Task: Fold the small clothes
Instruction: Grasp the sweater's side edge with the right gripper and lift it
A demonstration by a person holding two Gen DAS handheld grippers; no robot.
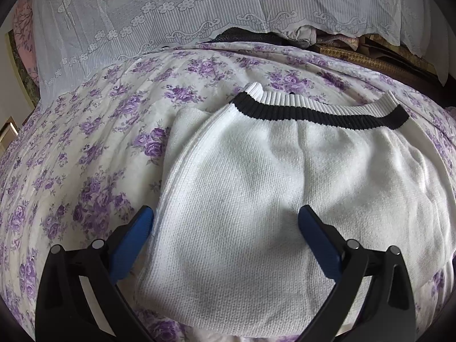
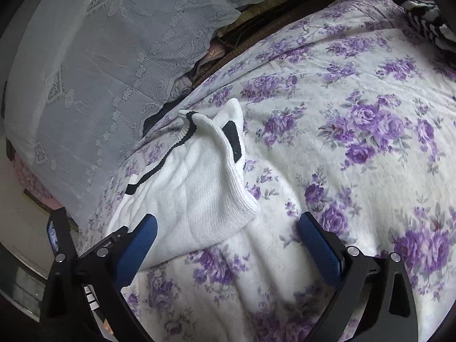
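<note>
Loosely folded white sweater [image 1: 256,176] lies on bedspread [image 1: 85,142].

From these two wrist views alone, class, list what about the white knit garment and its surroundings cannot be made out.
- White knit garment: its near hem, left wrist view, runs out at the bottom edge between the left gripper fingers.
- Its underside and any inner layers: both views, hidden by its own top layer.
- Items behind the lace cloth: both views, mostly covered by the lace.
- Striped item: right wrist view, cut off by the lens edge.
</note>
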